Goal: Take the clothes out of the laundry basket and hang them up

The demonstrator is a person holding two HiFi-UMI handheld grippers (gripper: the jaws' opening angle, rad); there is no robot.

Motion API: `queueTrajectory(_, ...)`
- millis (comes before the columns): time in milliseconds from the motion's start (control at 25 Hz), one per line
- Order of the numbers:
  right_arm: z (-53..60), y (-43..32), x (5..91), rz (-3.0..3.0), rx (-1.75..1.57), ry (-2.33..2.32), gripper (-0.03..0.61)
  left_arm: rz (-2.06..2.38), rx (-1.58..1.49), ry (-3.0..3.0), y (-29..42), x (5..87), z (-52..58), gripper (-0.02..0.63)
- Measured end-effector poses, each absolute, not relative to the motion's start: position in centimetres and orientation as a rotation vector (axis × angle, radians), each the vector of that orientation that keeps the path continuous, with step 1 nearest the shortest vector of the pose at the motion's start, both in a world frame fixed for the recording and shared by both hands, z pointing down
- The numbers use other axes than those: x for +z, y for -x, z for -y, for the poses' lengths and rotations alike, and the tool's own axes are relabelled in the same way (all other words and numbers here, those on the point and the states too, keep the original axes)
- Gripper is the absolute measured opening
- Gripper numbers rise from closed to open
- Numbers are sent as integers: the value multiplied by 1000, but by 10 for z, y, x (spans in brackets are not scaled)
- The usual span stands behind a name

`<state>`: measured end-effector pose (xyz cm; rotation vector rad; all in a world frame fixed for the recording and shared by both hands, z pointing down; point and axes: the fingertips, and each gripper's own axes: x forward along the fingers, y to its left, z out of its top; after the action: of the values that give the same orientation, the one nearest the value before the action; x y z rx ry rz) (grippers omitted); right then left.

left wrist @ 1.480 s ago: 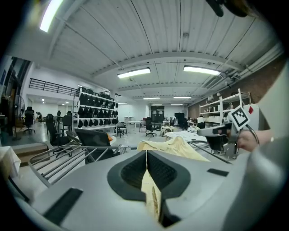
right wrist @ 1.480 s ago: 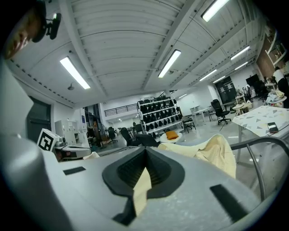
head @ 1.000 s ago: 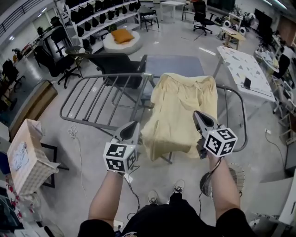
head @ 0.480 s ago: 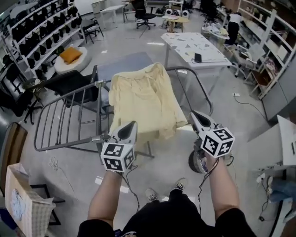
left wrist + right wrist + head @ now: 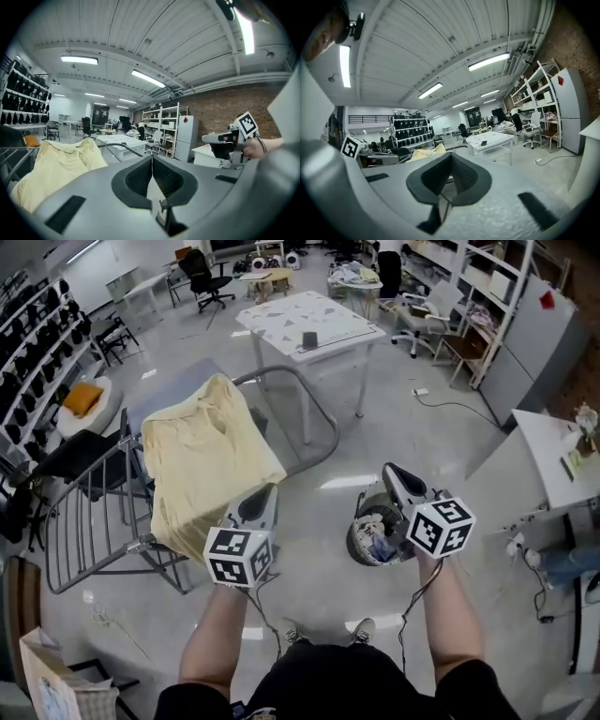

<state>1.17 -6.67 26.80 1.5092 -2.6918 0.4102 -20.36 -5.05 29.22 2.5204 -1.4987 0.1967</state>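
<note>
The grey floor (image 5: 422, 451) carries everything. A round laundry basket (image 5: 353, 540) stands on it, with a jumble of clothes (image 5: 378, 524) inside. Well apart from the basket, a metal drying rack (image 5: 330, 418) stands on the floor with its wings spread, and a yellow garment (image 5: 202, 465) lies draped over its top rails, hanging down the near side. Beyond the rack, a white bench (image 5: 328, 320) stands on the floor with a small dark object (image 5: 308, 338) on its top. A thin cable (image 5: 450, 407) trails across the floor near it.
</note>
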Motion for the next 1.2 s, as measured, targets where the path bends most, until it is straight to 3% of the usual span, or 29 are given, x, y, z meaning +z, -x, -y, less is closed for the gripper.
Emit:
queueTrajectory(320,41,-148,285,2665,420,-1559,3,1441,233,-2550,64,302,35,8)
queueTrajectory(720,18,-252,320,2615,496,-1582,3,1373,250,-2568,-51,323,25,8)
queueTrajectory(1200,62,-272,358,2534,596,-1634,3,1222,207,-2662,-96,355,69,8)
